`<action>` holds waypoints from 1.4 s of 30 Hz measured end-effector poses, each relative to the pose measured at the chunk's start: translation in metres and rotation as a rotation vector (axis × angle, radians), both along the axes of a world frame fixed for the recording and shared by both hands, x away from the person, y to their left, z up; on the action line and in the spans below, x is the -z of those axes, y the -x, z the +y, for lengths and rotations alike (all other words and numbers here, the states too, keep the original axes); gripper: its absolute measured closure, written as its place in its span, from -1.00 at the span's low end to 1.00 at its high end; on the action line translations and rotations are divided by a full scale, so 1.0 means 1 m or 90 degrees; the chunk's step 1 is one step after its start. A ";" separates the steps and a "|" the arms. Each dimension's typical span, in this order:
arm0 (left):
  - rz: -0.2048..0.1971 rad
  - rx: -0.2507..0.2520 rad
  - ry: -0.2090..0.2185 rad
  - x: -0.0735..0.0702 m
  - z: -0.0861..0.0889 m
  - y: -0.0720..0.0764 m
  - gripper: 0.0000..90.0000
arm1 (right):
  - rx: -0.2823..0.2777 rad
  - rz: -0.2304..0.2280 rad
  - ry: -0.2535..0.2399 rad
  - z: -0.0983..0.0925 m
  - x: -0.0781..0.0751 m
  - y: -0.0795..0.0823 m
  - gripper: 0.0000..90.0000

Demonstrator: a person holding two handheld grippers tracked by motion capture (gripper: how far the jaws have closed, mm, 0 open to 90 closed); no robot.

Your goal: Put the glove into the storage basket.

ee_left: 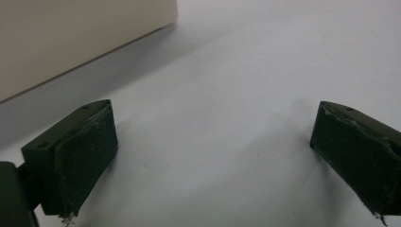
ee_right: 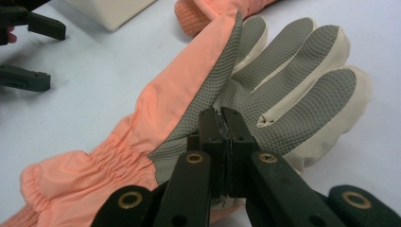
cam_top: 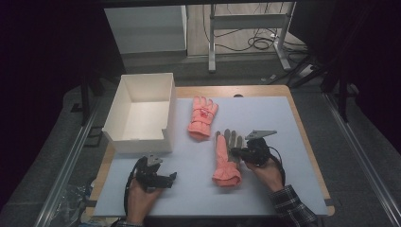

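Two pink gloves lie on the pale mat. The near glove (cam_top: 226,158) (ee_right: 142,118) lies palm up, grey grip fabric and pale fingertips showing, cuff toward the person. My right gripper (cam_top: 238,152) (ee_right: 222,116) has its jaws pressed together at the glove's right side, pinching the grey palm fabric. The far glove (cam_top: 202,117) (ee_right: 208,12) lies back up beside the white box (cam_top: 140,142). My left gripper (cam_top: 170,178) (ee_left: 213,146) rests low over bare mat near the box's front corner, jaws wide apart with nothing between them. It also appears far off as the left gripper (ee_right: 28,52).
The open white box (ee_left: 71,38) (ee_right: 111,12) stands at the mat's left, its front wall close to my left gripper. The mat (cam_top: 265,189) covers a wooden table (cam_top: 307,146). A metal stand and cables sit on the floor beyond the table.
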State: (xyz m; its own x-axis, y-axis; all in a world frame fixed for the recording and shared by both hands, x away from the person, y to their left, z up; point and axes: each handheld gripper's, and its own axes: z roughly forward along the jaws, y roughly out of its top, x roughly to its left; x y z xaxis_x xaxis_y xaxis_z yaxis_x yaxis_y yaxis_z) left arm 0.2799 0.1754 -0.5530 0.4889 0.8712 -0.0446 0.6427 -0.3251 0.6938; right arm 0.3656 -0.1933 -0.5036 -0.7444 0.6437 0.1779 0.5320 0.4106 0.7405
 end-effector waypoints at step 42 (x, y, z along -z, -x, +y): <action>-0.001 -0.001 0.003 0.000 0.000 0.000 -0.96 | -0.037 -0.086 0.092 0.065 -0.051 -0.076 0.20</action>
